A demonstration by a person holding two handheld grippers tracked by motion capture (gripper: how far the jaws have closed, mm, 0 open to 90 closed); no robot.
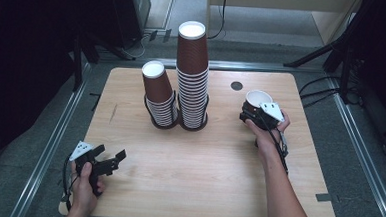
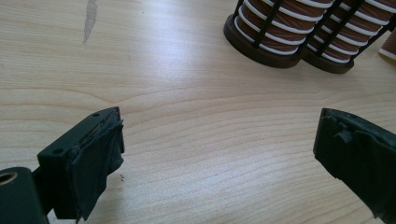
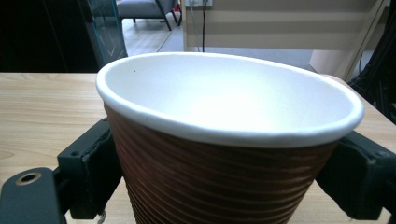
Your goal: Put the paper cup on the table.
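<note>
A brown ribbed paper cup [image 1: 257, 100] with a white inside stands upright on the right part of the wooden table [image 1: 203, 159], and my right gripper [image 1: 253, 114] is shut on it. In the right gripper view the cup [image 3: 224, 154] sits between both black jaws, which press its ribbed sides. My left gripper [image 1: 109, 159] hovers open near the table's front left corner, with nothing between its jaws. Bare wood lies between those wide-apart jaws in the left gripper view, around my left gripper [image 2: 219, 149].
Two black wire holders hold stacks of upside-down brown cups at the table's middle back: a short leaning stack [image 1: 159, 95] and a tall stack [image 1: 193, 73], whose bases [image 2: 299, 37] appear ahead of the left gripper. A dark round grommet [image 1: 237, 85] sits behind the held cup.
</note>
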